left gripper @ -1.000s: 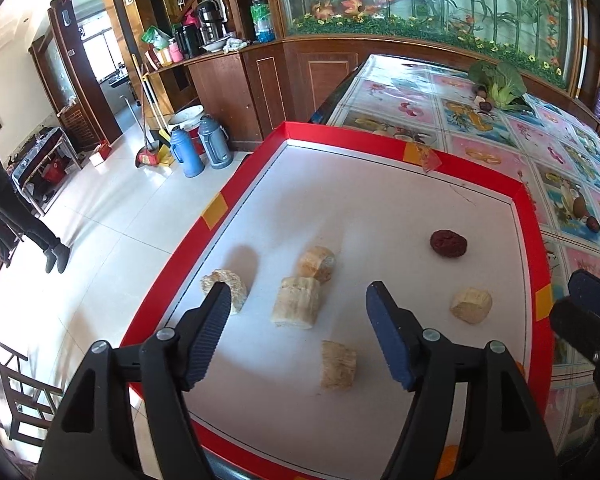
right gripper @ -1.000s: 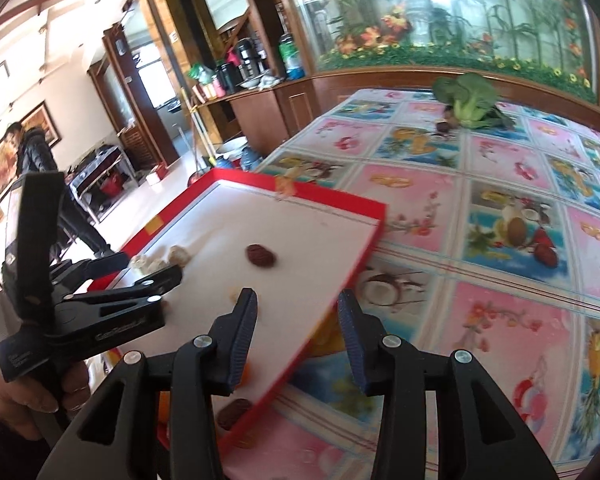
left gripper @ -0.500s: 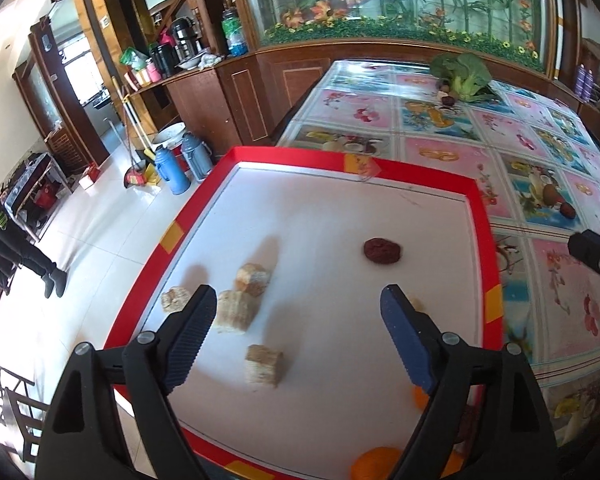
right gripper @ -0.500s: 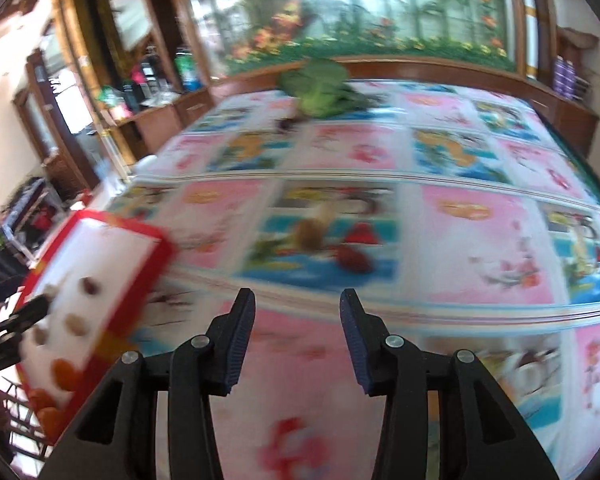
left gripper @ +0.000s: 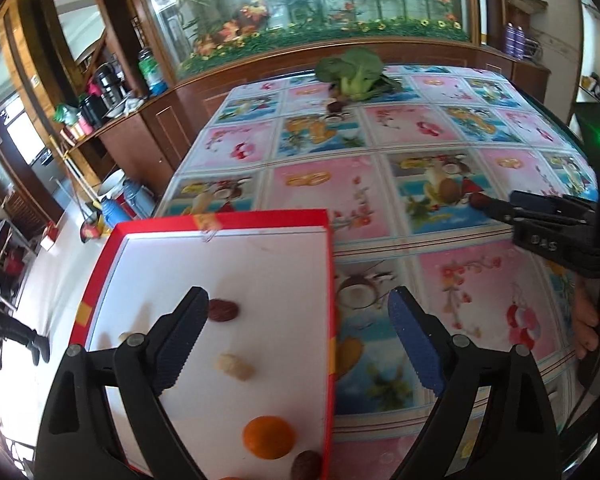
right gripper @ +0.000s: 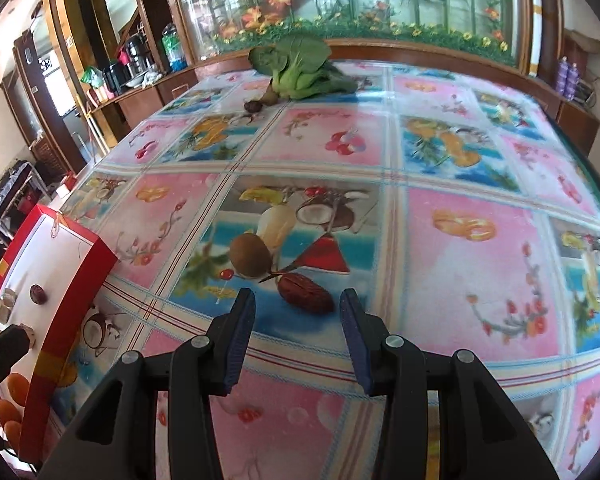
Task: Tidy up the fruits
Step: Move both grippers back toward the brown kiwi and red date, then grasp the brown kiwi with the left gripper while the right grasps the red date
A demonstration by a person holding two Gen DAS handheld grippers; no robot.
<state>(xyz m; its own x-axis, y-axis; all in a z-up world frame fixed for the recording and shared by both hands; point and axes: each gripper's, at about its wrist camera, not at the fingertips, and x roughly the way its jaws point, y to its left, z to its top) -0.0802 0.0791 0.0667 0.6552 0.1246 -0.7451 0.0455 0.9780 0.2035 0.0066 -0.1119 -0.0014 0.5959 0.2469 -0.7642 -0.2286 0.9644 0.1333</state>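
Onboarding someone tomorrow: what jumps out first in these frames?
The loud fruit-print tablecloth fills both views, with a leafy green vegetable at its far end. A lone red date lies just ahead of the right gripper, jaws open. At the left sits a red-rimmed white tray holding an orange, another red date and pale chunks.

You are working in a private home, in a dining area open to a kitchen. The table carries a glossy fruit-print tablecloth [right gripper: 460,128] with a leafy green vegetable [right gripper: 300,68] on it. Behind the table stands a large glass aquarium with artificial plants [left gripper: 320,4]. A dark wooden sideboard [left gripper: 140,120] holds kettles and bottles. Blue thermos flasks [left gripper: 114,210] stand on the white tiled floor [left gripper: 40,292].
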